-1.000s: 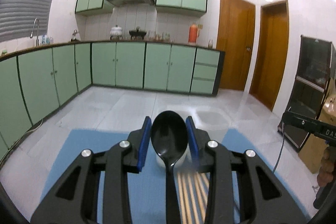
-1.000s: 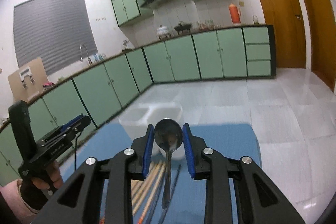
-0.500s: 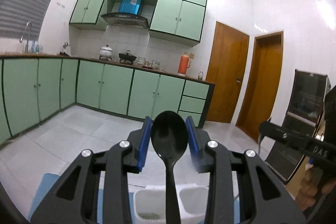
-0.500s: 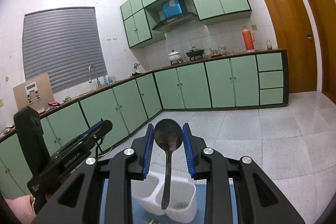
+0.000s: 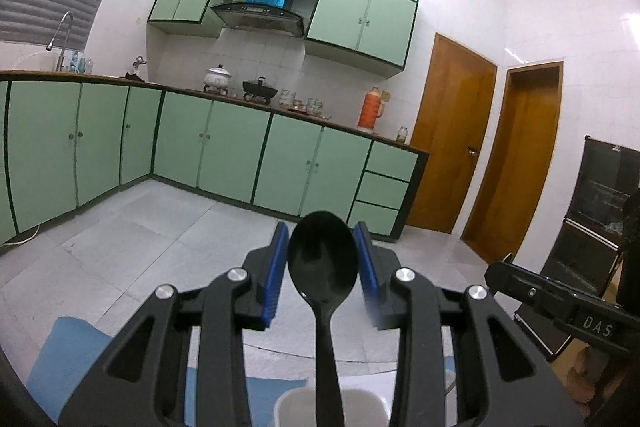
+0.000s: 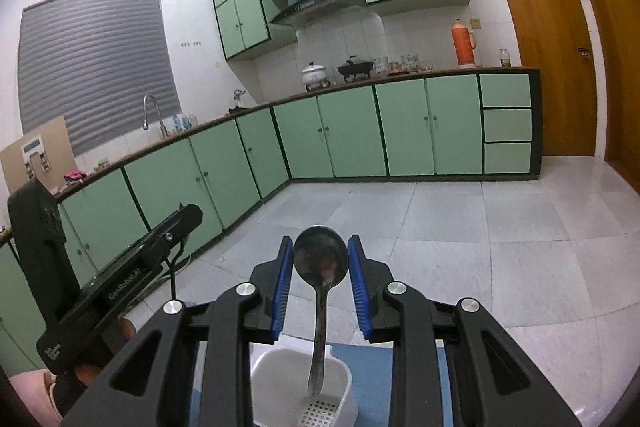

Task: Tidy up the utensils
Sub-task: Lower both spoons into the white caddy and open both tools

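My left gripper [image 5: 321,229] is shut on a black plastic spoon [image 5: 322,267], bowl up between the blue pads and handle running down toward the camera. Below it only the rim of the white utensil holder [image 5: 294,398] shows. My right gripper [image 6: 320,243] is shut on a metal spoon [image 6: 320,263], bowl up. Its handle hangs down over a compartment of the white utensil holder [image 6: 262,367] with a perforated floor. I cannot tell whether the handle tip is inside. Each gripper shows in the other's view, the right gripper [image 5: 560,301] and the left gripper [image 6: 132,267].
The holder stands on a blue mat [image 5: 64,347] on a pale tiled floor. Green cabinets [image 6: 352,131] run along the far and left walls. Wooden doors [image 5: 452,139] stand at the right, with a dark appliance [image 5: 600,219] beside them.
Both grippers have travelled forward with their spoons. The chopsticks and most of the mat have slid out of view, and the white holder now lies right beneath the fingers.
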A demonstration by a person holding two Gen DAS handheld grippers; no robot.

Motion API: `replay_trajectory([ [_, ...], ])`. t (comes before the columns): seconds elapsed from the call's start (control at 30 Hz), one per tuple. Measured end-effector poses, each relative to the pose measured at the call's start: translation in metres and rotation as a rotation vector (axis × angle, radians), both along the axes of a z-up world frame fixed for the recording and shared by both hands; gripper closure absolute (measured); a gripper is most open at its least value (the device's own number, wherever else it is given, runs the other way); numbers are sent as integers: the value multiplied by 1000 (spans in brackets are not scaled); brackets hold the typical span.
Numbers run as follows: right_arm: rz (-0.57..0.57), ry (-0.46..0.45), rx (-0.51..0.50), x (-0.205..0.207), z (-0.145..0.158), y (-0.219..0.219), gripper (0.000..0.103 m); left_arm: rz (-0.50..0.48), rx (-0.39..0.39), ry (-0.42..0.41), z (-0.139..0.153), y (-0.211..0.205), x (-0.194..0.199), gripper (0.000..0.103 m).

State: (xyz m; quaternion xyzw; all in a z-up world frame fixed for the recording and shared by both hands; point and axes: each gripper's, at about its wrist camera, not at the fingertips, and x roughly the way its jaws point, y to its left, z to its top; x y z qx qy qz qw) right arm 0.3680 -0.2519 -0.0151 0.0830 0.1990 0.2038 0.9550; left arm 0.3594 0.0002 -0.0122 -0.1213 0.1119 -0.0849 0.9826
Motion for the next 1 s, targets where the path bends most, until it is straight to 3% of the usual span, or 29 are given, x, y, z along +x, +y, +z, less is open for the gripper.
replay_trajectory([
  [0.2,8,30,7,7,-18,11,76,13,-3,32,-21,5,4,71],
  [0.77,49,56,0,0,-42,15,76,22,-10,67,-41,16,5,70],
  [0.83,58,65,-5,-1,-43,17,75,15,-18,79,-43,17,4,68],
  [0.87,63,69,-7,-2,-44,17,75,11,-26,86,-43,18,3,62],
  [1.0,57,71,11,-7,-42,14,62,11,-28,91,-44,20,-3,55],
])
